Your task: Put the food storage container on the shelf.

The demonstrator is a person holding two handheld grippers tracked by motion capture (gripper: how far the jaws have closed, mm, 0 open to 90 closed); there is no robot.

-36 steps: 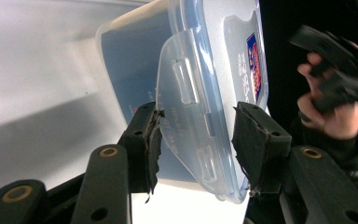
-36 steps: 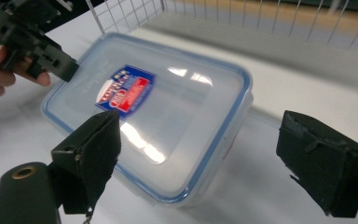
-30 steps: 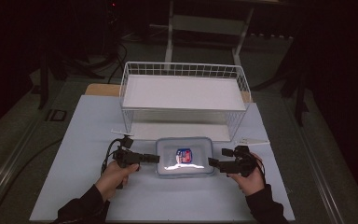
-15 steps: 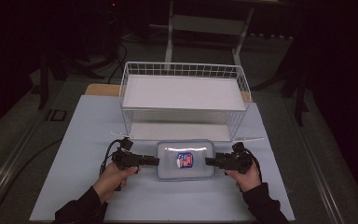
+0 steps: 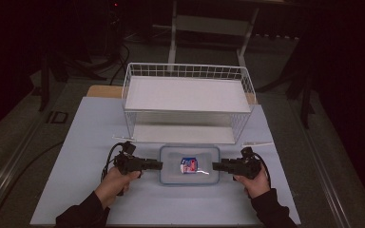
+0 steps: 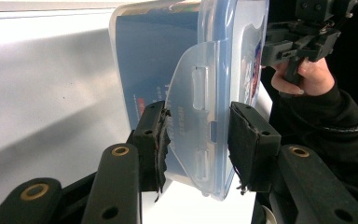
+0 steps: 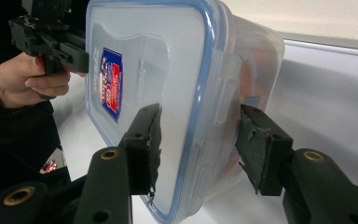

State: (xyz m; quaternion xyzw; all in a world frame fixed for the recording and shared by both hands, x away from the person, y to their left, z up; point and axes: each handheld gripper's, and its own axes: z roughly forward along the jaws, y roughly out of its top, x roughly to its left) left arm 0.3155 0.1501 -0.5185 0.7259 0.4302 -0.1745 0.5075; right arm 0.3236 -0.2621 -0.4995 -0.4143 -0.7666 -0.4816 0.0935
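A clear plastic container [image 5: 189, 156] with a blue-rimmed lid and a red and blue label [image 5: 188, 165] lies flat on the white table [image 5: 76, 142], in front of the wire basket. My left gripper [image 5: 160, 165] is at its left end. In the left gripper view my left gripper [image 6: 198, 116] is shut on the container [image 6: 168, 56], across its latch flap [image 6: 191, 93]. My right gripper [image 5: 214, 166] is at the right end. Its jaws have just been closing with the container [image 7: 168, 56] between them. In the right gripper view my right gripper [image 7: 199, 116] has its pads against lid and base.
A white wire basket [image 5: 187, 71] on legs stands just behind the container, with a white board inside it. The white table top stretches left, right and in front of the hands. Dark floor and stands lie beyond the table.
The bright glare on the container's lid has faded. Both hands and the container stay in nearly the same place.
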